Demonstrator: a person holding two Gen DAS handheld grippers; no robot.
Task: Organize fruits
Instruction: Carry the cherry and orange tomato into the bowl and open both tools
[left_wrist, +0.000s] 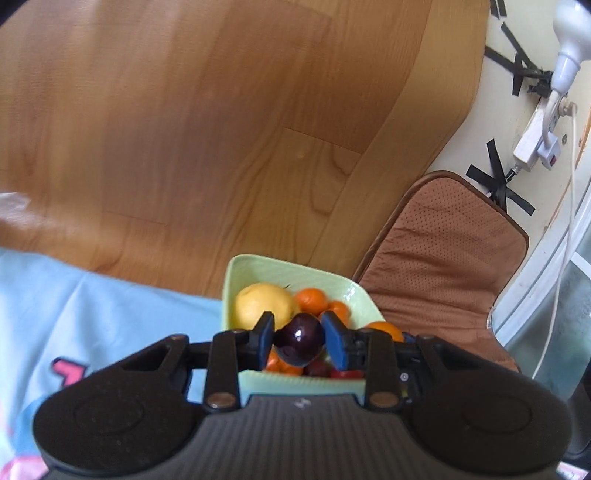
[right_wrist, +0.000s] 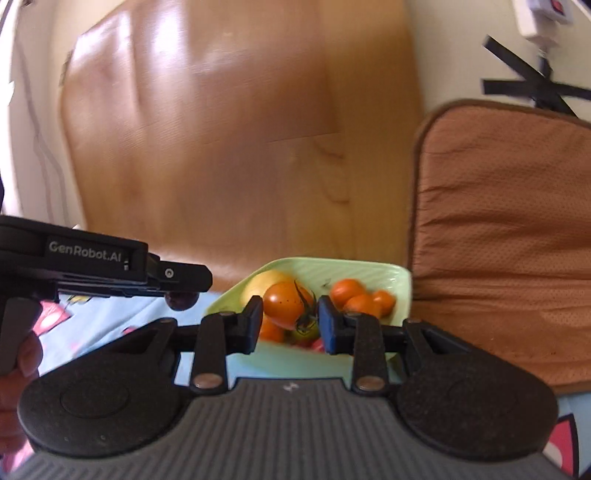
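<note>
We hold a dark plum (left_wrist: 300, 342) in our left gripper (left_wrist: 301, 339), jaws clamped on it, above the green bowl (left_wrist: 258, 267). Our right gripper (right_wrist: 290, 319) pinches an orange tomato (right_wrist: 286, 304) over the same bowl, which sits on a blue cloth (left_wrist: 92, 302) holding a lemon (left_wrist: 264, 304) and tangerines (left_wrist: 314, 299).

Both your wrist cameras sit behind their fingers, angled down and close over the green bowl (left_wrist: 295, 271) (right_wrist: 369, 269). Both share the bowl, the wood floor (left_wrist: 184, 129) (right_wrist: 221, 147) and the brown cushion (left_wrist: 443, 258) (right_wrist: 498, 221).
</note>
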